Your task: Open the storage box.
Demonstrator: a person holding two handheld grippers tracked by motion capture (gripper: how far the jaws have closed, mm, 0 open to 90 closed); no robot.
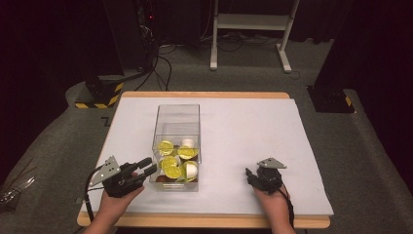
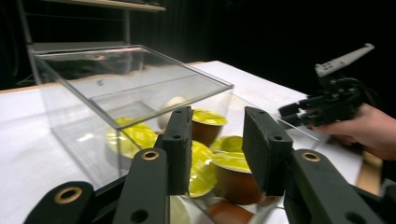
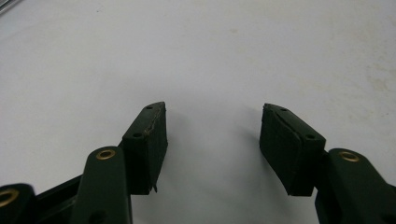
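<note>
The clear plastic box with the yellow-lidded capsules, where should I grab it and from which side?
Grip the clear rectangular plastic box by its thin near wall, coming from above with one pad inside and one outside. The top is open and the walls stand upright, so the rim is free; the yellow-lidded capsules crowd the near end, so stay shallow. The left claw is nearest.

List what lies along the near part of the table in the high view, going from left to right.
Left claw → clear box holding yellow-lidded capsules → bare white table → right claw.
</note>
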